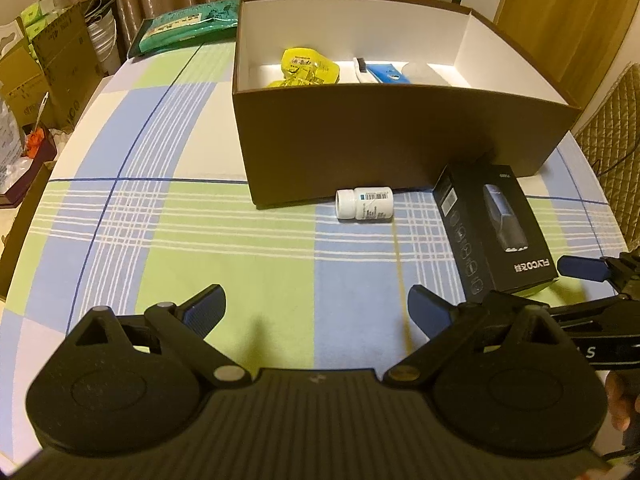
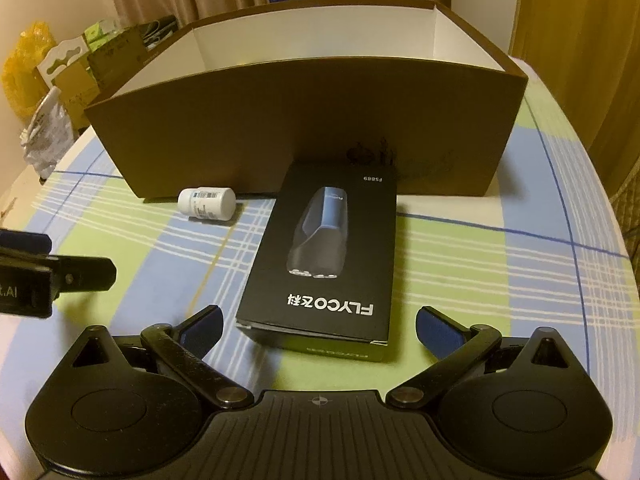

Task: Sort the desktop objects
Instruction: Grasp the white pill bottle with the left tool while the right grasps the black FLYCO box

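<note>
A black FLYCO shaver box (image 2: 324, 260) lies flat on the checked tablecloth, just ahead of my open, empty right gripper (image 2: 319, 326). It also shows in the left wrist view (image 1: 494, 232). A white pill bottle (image 1: 364, 204) lies on its side against the brown cardboard box (image 1: 400, 140), also in the right wrist view (image 2: 207, 203). My left gripper (image 1: 316, 306) is open and empty, well short of the bottle. Inside the box lie yellow packets (image 1: 306, 66) and a blue-white item (image 1: 380, 72).
A green packet (image 1: 188, 24) lies at the table's far left. Cardboard boxes and bags (image 1: 44, 68) stand beyond the left table edge. A quilted chair (image 1: 612, 152) stands at the right. The right gripper's finger (image 1: 584, 268) shows in the left wrist view.
</note>
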A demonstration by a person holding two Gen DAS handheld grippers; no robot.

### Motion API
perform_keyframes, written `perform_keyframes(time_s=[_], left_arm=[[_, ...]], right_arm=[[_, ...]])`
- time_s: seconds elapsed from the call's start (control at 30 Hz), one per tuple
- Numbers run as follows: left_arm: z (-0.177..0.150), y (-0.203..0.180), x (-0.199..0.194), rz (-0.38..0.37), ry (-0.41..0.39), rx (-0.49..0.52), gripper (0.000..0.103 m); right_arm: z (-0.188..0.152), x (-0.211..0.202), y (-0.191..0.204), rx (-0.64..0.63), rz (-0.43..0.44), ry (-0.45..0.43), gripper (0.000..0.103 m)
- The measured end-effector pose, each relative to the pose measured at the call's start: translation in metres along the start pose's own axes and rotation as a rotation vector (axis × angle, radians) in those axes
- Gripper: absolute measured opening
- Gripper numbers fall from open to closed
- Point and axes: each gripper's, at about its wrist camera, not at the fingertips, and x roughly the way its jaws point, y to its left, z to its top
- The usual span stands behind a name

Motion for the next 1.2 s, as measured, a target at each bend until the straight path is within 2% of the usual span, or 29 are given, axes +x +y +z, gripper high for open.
perform_keyframes(time_s=[0.03, 0.07, 0.37, 0.77, 1.0, 1.2], left_arm=[[0.0, 0.0, 0.002, 0.001, 0.002, 0.002, 0.096], [0.0, 0.0, 0.003, 0.001, 0.004, 0.003, 0.096], [0.003, -0.006, 0.019, -0.016, 0.018, 0.019, 0.096], [0.011, -0.024, 0.039, -0.045, 0.008, 0.083, 0.095], [0.025, -0.036, 0.06, -0.028, -0.034, 0.12, 0.093], [0.034, -0.041, 0.075, -0.014, -0.058, 0.126, 0.086]], right_arm=[[-0.001, 0.0, 0.0, -0.009, -0.006, -0.005, 0.092], [-0.002, 0.0, 0.0, -0.023, -0.004, -0.002, 0.078], [-0.016, -0.014, -0.014, -0.034, -0.021, 0.017, 0.077], [-0.034, -0.041, -0.076, 0.159, -0.19, 0.01, 0.078], [-0.026, -0.041, -0.101, 0.216, -0.243, -0.004, 0.078], [-0.024, -0.041, -0.116, 0.244, -0.251, -0.007, 0.078]])
